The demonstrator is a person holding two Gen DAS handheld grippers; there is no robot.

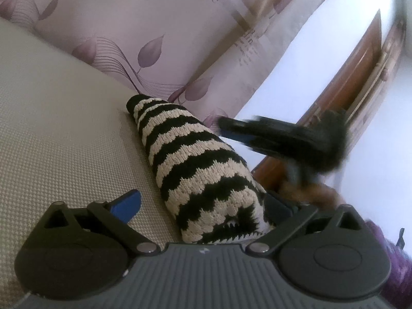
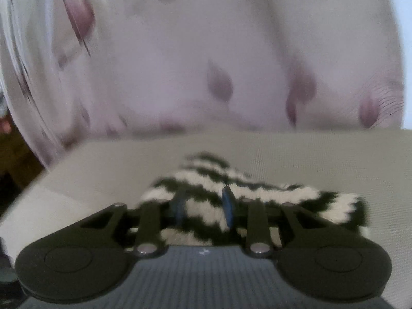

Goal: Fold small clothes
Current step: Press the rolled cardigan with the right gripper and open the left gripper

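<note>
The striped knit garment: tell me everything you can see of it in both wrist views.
The striped knit garment is a small chunky knit with wavy black and cream bands. It lies bunched into a long roll on the beige woven surface, one narrow end toward the patterned curtain. The left gripper has open fingers, the garment's near end lying between them. The right gripper straddles it in the blurred right wrist view, but whether it is pinching cannot be told. What kind of garment it is cannot be told.

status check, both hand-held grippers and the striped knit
Left hand-held gripper open around striped knit. Right hand-held gripper blurred, part-closed over same knit, grip unclear. Knit on beige surface. Nothing blocking.
</note>
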